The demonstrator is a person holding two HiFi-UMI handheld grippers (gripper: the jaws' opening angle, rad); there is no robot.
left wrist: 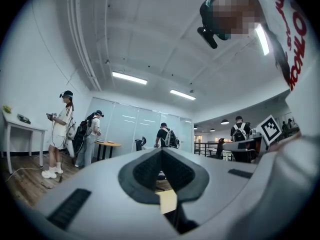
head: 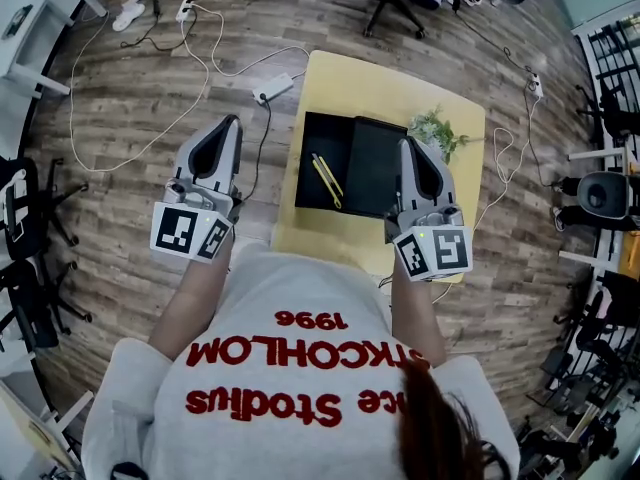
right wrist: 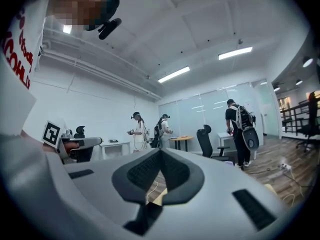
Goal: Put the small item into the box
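Slim yellow stick-shaped item lies in the left half of the open black box, mid small yellow table. Placement looks done to me; closing the box may remain. My left gripper and right gripper: jaws together, nothing held.

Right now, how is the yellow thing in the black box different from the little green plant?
The yellow thing is long, thin and straight; the plant is bushy and leafy. The yellow thing lies inside the black box, in its left part; the plant sits outside, on the table by the box's far right corner. Shared: both are small and on the same yellow table.
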